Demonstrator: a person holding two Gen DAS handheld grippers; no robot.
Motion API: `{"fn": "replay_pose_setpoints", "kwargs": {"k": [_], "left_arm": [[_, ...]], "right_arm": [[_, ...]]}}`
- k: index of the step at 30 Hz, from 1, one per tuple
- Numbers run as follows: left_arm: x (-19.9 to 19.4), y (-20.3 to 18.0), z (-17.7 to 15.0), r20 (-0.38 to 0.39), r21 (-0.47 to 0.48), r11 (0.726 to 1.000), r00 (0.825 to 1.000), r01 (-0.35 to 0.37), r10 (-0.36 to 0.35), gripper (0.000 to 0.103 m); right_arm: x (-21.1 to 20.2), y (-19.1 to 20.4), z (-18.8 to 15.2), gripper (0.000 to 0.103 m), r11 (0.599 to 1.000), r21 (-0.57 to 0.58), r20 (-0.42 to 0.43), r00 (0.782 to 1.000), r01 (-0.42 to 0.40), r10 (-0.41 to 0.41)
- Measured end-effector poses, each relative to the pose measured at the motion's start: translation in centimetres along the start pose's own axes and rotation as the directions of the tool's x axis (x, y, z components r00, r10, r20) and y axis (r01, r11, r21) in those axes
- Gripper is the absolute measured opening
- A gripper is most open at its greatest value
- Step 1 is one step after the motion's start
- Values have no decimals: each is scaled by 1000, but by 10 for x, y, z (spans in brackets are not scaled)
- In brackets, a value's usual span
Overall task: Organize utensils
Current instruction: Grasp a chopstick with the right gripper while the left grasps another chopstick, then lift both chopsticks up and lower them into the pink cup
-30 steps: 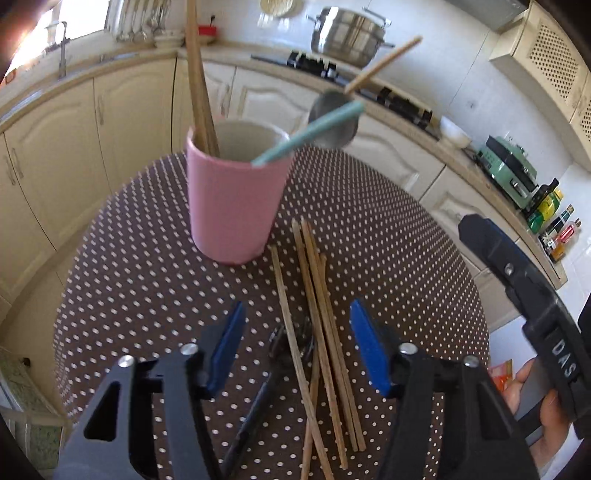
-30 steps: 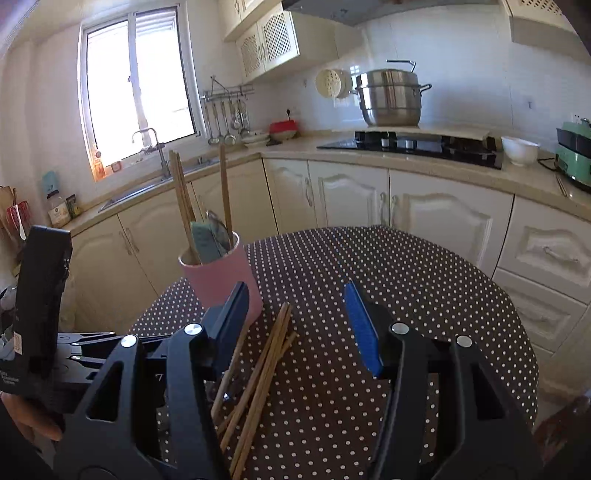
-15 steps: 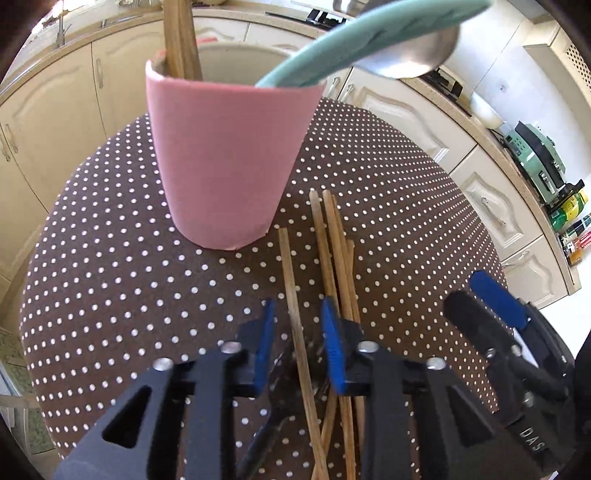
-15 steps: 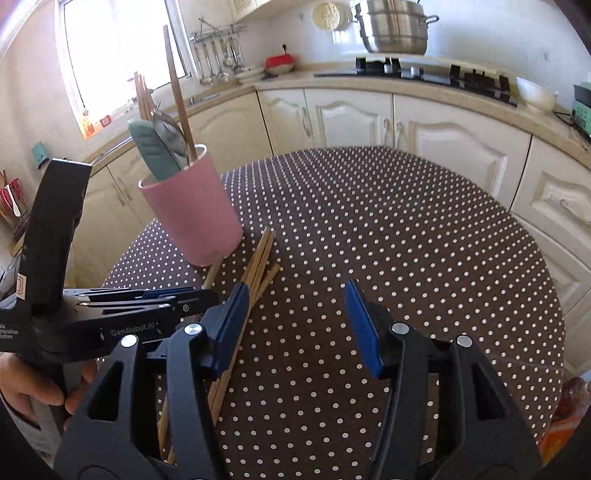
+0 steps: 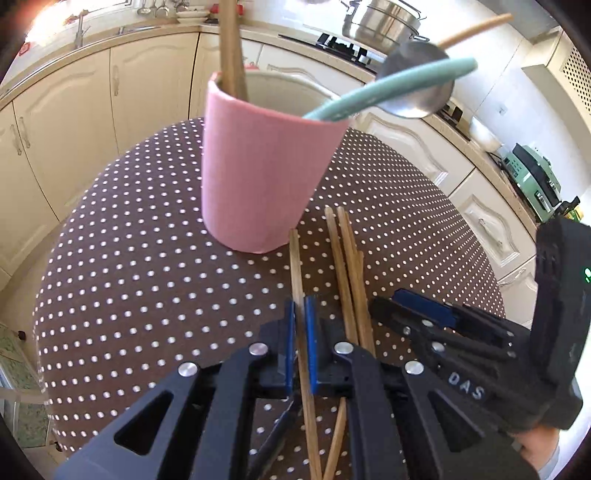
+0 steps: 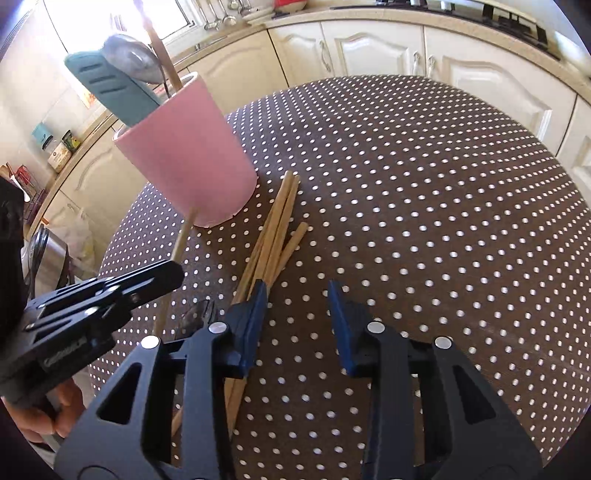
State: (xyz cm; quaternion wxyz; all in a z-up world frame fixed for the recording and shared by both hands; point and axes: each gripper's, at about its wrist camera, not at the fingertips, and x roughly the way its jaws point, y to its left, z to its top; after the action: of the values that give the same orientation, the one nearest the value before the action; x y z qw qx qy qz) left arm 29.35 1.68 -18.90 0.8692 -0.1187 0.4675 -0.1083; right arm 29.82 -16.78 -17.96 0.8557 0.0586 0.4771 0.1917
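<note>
A pink cup (image 5: 266, 166) (image 6: 188, 155) stands on the brown dotted table and holds chopsticks, a teal spatula (image 5: 388, 88) (image 6: 110, 88) and a metal ladle (image 5: 417, 85). Several wooden chopsticks (image 5: 351, 273) (image 6: 277, 229) lie loose in front of it. My left gripper (image 5: 300, 347) (image 6: 147, 280) is shut on one chopstick (image 5: 296, 266) (image 6: 183, 236), whose far end points at the cup. My right gripper (image 6: 297, 317) (image 5: 406, 302) is open and empty just right of the loose chopsticks. A dark utensil (image 6: 195, 317) lies partly hidden under the grippers.
The round table (image 6: 424, 192) has its edge close on the left and right. Cream kitchen cabinets (image 5: 147, 92) and a counter with a steel pot (image 5: 380, 22) and a hob run behind it. A green appliance (image 5: 535, 177) stands at the far right.
My left gripper has closed from wide open onto one chopstick beside the cup. My right gripper has come down and forward next to the loose chopsticks, still open.
</note>
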Motion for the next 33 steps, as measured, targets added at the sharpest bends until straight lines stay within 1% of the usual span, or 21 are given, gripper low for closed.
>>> {"fn": "replay_pose_setpoints", "kwargs": {"k": [2, 5, 8, 11, 13, 14, 15, 16, 19, 21, 25, 28, 29, 30, 31, 33], "left_arm": [[-6, 8, -1, 7, -13, 1000, 1000, -1, 1, 6], [-10, 18, -1, 14, -34, 999, 1000, -7, 8, 6], [-16, 32, -4, 15, -56, 998, 1000, -8, 9, 6], [-19, 43, -4, 15, -74, 997, 1000, -8, 9, 6], [-21, 49, -4, 15, -84, 996, 1000, -6, 7, 6], [-22, 51, -3, 14, -85, 996, 1000, -5, 7, 6], [-21, 50, -2, 13, -85, 996, 1000, -6, 7, 6], [-23, 52, -2, 13, -89, 996, 1000, -3, 4, 6], [-25, 50, 0, 18, -88, 996, 1000, 2, 0, 6], [-30, 49, 1, 30, -86, 996, 1000, 10, -7, 6], [-42, 41, 3, 71, -74, 997, 997, 32, -26, 5], [-57, 37, 4, 110, -64, 997, 993, 49, -42, 5], [-63, 36, 4, 127, -57, 997, 991, 52, -45, 5], [-72, 34, 5, 154, -46, 997, 987, 55, -47, 5], [-78, 33, 4, 176, -40, 997, 983, 59, -51, 5], [-93, 32, 4, 220, -34, 996, 973, 84, -75, 5]], "right_arm": [[2, 2, 2, 34, 1000, 0, -12, 1000, -2, 2], [8, 7, 7, 33, 1000, -8, -33, 999, 19, -19], [9, 12, 12, 28, 999, -15, -52, 997, 51, -51], [13, 17, 18, 27, 998, -19, -75, 995, 59, -60], [17, 19, 22, 25, 995, -40, -94, 991, 88, -91], [20, 22, 25, 23, 993, -54, -100, 989, 103, -108], [25, 25, 31, 16, 991, -67, -106, 986, 120, -126], [27, 27, 34, 12, 988, -80, -112, 983, 134, -142], [30, 27, 39, 9, 990, -72, -123, 984, 120, -128], [27, 22, 38, 5, 991, -64, -114, 986, 115, -122], [11, 10, 30, 5, 995, -38, -62, 994, 90, -93], [-7, 7, 25, 5, 998, -23, 6, 999, 53, -52], [-18, 6, 24, 5, 999, -17, 45, 999, 28, -27], [-27, 4, 22, 5, 1000, -10, 72, 997, 17, -16], [-40, 3, 20, 5, 1000, -2, 122, 992, -4, 4], [-64, 4, 17, 5, 1000, -6, 211, 977, -22, 23]]}}
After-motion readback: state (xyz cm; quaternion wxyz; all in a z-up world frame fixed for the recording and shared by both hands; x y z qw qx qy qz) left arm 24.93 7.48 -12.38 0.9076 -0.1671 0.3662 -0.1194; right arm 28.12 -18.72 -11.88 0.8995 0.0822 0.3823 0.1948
